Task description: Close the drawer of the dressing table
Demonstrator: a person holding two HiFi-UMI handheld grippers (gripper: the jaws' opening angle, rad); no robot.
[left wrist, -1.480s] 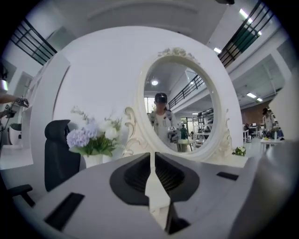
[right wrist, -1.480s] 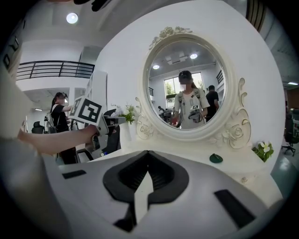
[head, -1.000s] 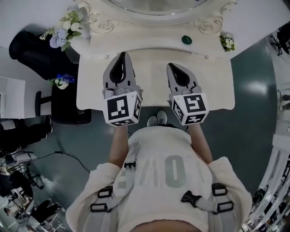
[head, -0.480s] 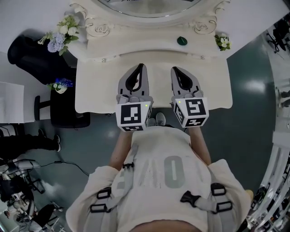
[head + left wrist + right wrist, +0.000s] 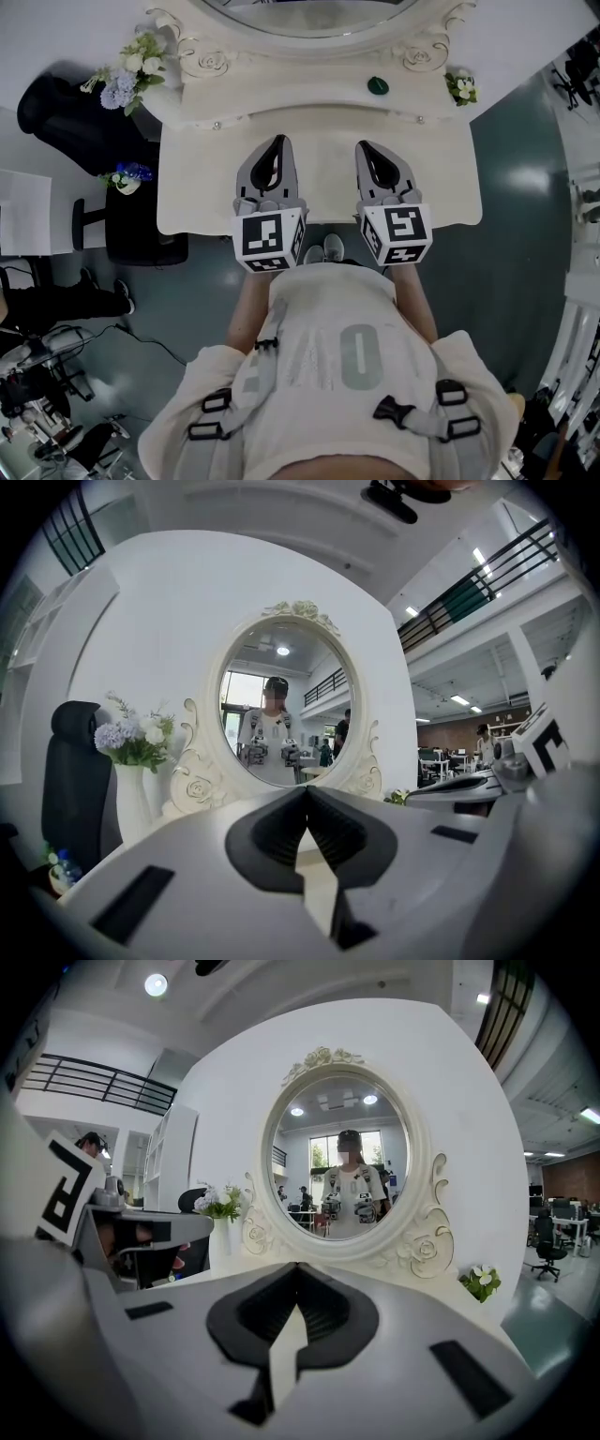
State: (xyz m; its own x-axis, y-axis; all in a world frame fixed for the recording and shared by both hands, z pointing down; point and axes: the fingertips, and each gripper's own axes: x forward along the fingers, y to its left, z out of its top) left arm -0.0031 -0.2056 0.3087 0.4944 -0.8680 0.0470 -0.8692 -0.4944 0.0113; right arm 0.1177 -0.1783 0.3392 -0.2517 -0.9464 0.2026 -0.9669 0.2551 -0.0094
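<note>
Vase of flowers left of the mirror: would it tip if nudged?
The vase looks tall and narrow, with flowers bunched on top, so it would probably tip rather than slide. It seems hard and glazed, so it is likely breakable.

Left gripper (image 5: 277,141): jaws pressed together, nothing between them, pointing forward, about level.
Right gripper (image 5: 365,146): jaws seemingly together at the tips, empty, tipped slightly downward.
Forearms (image 5: 246,305): stretched forward, parallel, grippers side by side, apart.
</note>
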